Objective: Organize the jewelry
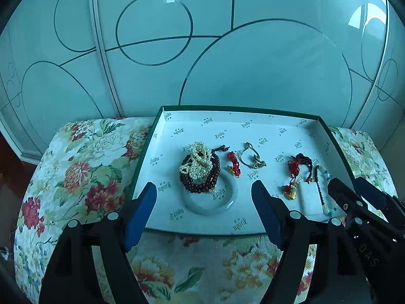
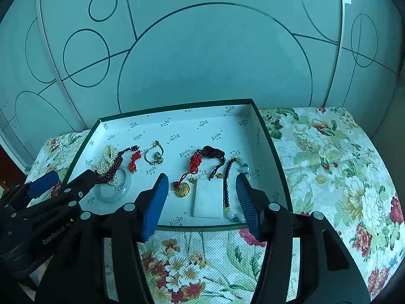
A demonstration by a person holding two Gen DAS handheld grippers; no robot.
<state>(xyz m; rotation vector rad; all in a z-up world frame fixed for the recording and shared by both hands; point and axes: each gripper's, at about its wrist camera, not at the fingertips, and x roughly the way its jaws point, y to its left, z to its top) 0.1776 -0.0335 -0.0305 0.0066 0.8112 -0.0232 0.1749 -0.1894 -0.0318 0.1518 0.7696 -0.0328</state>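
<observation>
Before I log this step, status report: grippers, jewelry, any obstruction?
Left gripper open, empty, over the pale bangle. Right gripper open, empty, over the white pendant. All jewelry lies in the box. Nothing blocking.

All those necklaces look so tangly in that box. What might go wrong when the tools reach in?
1. The pearl strand lies heaped on the dark red beads, which overlap the pale bangle; lifting one would probably drag the others.
2. On the right, the red cord, black cord and gold charm crowd the white pendant, so the open right tool may pinch two pieces.
3. The box sits on soft floral fabric and might slide if bumped.
</observation>
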